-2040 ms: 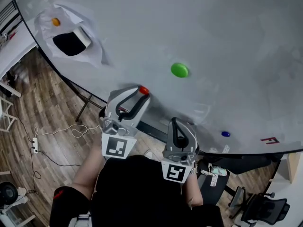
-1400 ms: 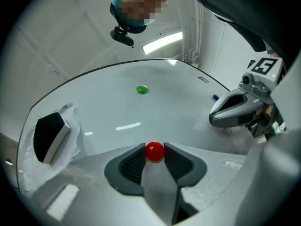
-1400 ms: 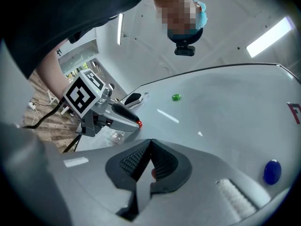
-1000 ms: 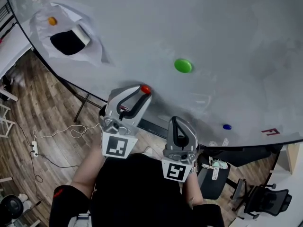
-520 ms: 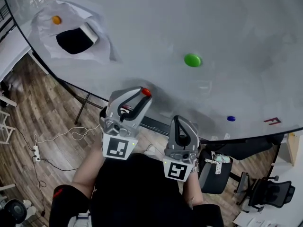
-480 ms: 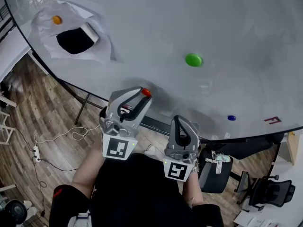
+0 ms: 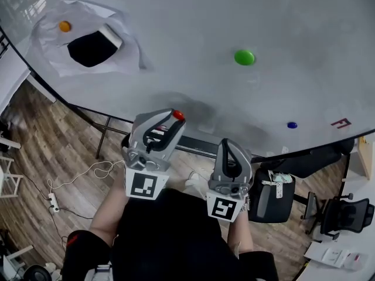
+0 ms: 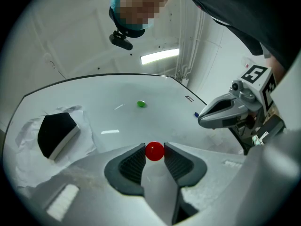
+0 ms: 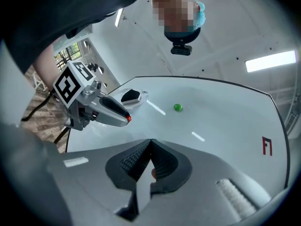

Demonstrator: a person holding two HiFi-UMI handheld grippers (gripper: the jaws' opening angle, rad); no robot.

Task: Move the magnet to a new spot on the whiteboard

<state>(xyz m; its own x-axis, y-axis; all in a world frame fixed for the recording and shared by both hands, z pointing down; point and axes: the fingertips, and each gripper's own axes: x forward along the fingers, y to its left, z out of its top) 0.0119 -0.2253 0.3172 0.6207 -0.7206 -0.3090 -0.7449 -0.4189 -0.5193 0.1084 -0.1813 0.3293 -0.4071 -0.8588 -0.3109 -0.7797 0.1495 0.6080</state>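
Whiteboard: it fills the top of the frame. Over the last two seconds it has slid up and to the right in my view, and its lower edge now runs just above my tools.
Left tool: lower centre, barely shifted in the frame, and still clamped on the red magnet with the same grip.
Right tool: lower centre-right, jaws pressed together on nothing, idle.
Red magnet: pinched between the left tool's tips, centre of the frame, over the board's lower edge. I cannot tell whether it touches the board.
Green magnet: upper right of centre, now farther from the red one than before.
Meaning: I judge the magnet is in transit and not yet placed. What remains is to pick a bare patch, press the magnet on and let go.
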